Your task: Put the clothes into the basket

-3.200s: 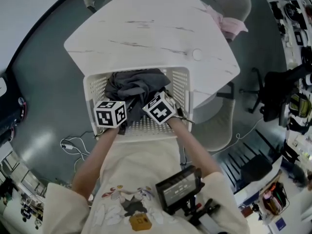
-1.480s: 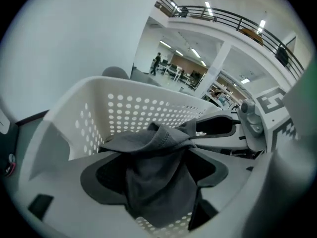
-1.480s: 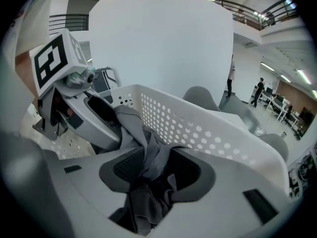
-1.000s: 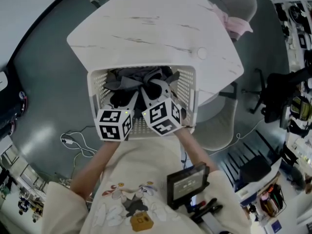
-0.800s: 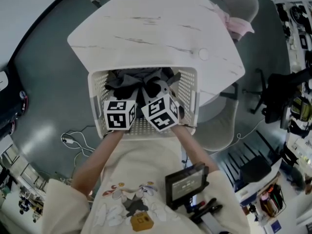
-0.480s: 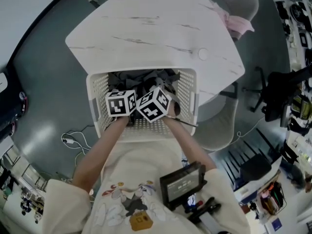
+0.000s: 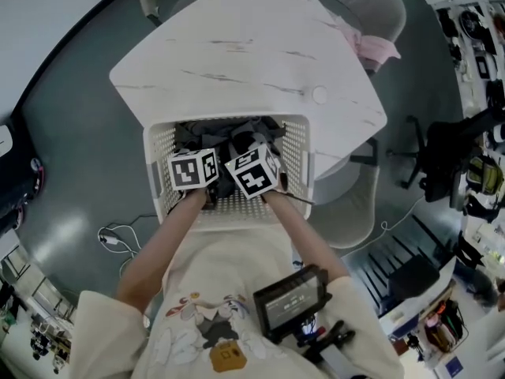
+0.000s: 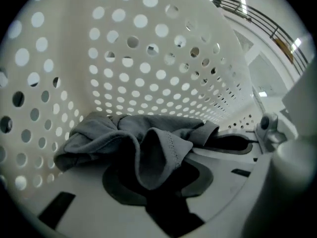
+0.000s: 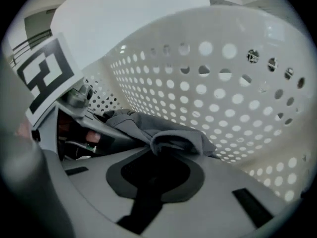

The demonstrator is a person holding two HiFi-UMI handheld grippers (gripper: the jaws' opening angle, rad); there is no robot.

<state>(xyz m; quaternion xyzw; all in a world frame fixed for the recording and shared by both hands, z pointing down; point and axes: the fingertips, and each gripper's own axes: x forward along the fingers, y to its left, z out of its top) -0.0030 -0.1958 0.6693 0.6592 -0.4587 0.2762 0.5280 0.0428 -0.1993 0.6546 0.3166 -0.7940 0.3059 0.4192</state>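
A white perforated basket (image 7: 155, 164) stands on the floor, partly under the white marble table (image 7: 237, 46). Dark grey clothes (image 7: 225, 131) lie bunched at its far end. Both grippers are down inside the basket, side by side. My left gripper (image 7: 207, 155) has a fold of the grey cloth (image 8: 143, 143) lying over its pad, and its jaws are closing on that fold. My right gripper (image 9: 124, 133) pinches the edge of the grey cloth (image 9: 168, 133) close to the basket wall (image 9: 223, 83). In the head view the marker cubes hide the fingertips.
A pale chair with a pink cloth (image 7: 371, 47) stands behind the table. Another pale chair (image 7: 347, 204) is to the basket's right, and a black office chair (image 7: 442, 152) stands further right. White cables (image 7: 118, 235) lie on the floor to the left.
Both grippers have moved from above the basket's near rim forward and down into the basket, drawing closer together. The grey cloth has gone in with them.
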